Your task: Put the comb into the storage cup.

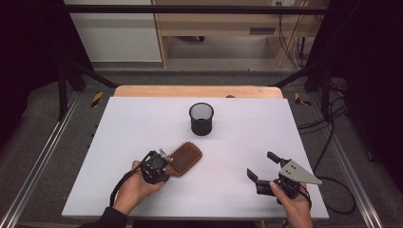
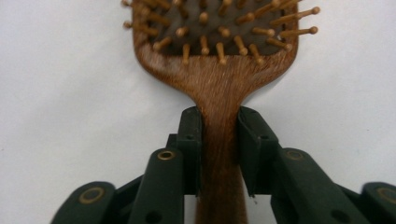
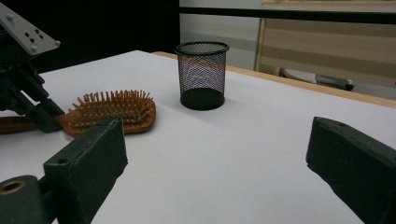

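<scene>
1. Hairbrush (image 2: 219, 88) lies flat on the white table (image 1: 142, 118), bristles up, near the front left part. It is brown and made of wood.
2. The left gripper (image 2: 219, 135) has its two black jaws on each side of the brush handle. The pads press on the handle, so the brush looks caught.
3. The brush is not up in the air. It rests on the table.
4. The right gripper (image 1: 262, 167) is over the front right part of the table. Its jaws are wide apart and hold nothing.
5. A black mesh cup (image 1: 201, 118) stands upright near the middle of the table, farther back. It is well apart from the brush and looks empty.
6. Done so far: the handle is grabbed.
7. Left to do, most likely: lift the brush, carry it over to the cup and stand it inside, handle first. The cup is narrow, so the wide head may have to stick out on top.
</scene>
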Tool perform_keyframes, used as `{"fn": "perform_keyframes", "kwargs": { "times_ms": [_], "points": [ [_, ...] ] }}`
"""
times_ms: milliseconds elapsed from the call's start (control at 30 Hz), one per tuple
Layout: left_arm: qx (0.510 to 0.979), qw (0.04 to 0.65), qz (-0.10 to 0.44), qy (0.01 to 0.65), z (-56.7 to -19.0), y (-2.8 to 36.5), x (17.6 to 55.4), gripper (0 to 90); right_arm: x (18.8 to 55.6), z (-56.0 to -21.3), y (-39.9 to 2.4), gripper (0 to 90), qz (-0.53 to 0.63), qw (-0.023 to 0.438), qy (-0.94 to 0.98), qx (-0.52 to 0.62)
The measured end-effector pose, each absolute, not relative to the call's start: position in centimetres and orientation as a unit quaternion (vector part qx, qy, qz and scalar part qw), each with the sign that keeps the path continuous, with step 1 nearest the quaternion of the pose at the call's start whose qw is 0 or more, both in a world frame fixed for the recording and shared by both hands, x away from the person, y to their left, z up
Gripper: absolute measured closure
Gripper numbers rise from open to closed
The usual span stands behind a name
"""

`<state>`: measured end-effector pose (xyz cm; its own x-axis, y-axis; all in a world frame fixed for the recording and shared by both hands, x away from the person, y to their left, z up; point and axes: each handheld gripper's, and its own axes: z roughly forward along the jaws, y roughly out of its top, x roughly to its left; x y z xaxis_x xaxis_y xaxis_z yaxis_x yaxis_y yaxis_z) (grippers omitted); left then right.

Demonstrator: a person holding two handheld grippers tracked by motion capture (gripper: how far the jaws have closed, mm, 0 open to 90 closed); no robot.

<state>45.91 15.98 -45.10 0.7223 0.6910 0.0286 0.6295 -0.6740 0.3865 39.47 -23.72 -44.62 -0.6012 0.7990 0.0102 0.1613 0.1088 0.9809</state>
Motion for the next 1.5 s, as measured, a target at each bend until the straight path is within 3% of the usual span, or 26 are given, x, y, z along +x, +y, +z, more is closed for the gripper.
{"fn": "perform_keyframes", "kwargs": {
  "times_ms": [500, 933, 1233, 1500],
  "points": [
    [0.911, 0.214, 0.117, 0.332, -44.8, 16.7, 45.1, 72.4, 39.5, -44.6, -23.8, 5.4, 0.57, 0.279, 0.689, 0.348],
    [0.859, 0.342, 0.206, 0.32, -44.5, 18.0, 43.6, 72.4, 39.4, -44.6, -23.5, 5.2, 0.576, 0.265, 0.686, 0.356],
    [0.838, 0.389, 0.215, 0.317, -44.6, 18.5, 43.7, 72.4, 39.5, -44.8, -21.6, 4.4, 0.601, 0.22, 0.672, 0.374],
    [0.828, 0.412, 0.226, 0.307, -44.6, 18.2, 43.0, 72.5, 41.1, -44.2, -18.0, 3.9, 0.644, 0.137, 0.636, 0.401]
  ]
}}
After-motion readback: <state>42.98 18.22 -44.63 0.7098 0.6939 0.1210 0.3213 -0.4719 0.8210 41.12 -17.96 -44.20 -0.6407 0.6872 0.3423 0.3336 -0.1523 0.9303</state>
